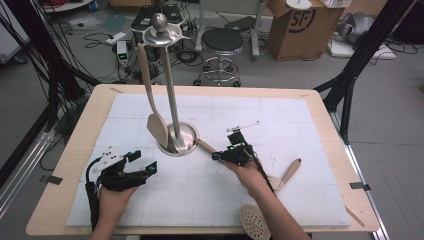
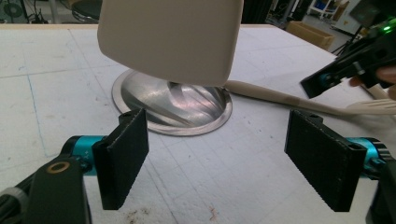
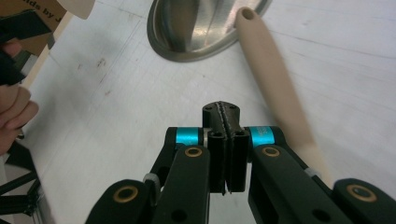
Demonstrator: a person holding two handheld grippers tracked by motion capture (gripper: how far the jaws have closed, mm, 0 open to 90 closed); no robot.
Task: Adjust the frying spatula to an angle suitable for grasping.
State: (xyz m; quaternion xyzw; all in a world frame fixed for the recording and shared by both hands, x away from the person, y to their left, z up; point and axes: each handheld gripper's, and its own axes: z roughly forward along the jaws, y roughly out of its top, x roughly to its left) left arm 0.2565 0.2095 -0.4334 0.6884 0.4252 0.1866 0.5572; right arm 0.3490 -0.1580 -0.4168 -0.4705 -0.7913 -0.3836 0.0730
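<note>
A steel utensil stand [image 1: 171,85] rises from its round base [image 1: 186,141] at mid-table. A beige spatula [image 1: 150,95] hangs from its top rim, and its blade [image 2: 173,37] hovers over the base [image 2: 187,105]. My left gripper [image 1: 143,161] sits open and empty left of the base, its pads [image 2: 123,156] wide apart. A beige utensil handle [image 1: 205,146] lies on the board with its end touching the base. My right gripper [image 1: 217,156] rests just beside that handle [image 3: 275,88], jaws shut with nothing between them.
A wooden-handled utensil [image 1: 291,171] lies right of the right hand. A perforated skimmer head [image 1: 255,222] sits at the front edge. The white foam board [image 1: 300,130] covers the wooden table. A stool [image 1: 221,42] and a cardboard box [image 1: 302,25] stand beyond.
</note>
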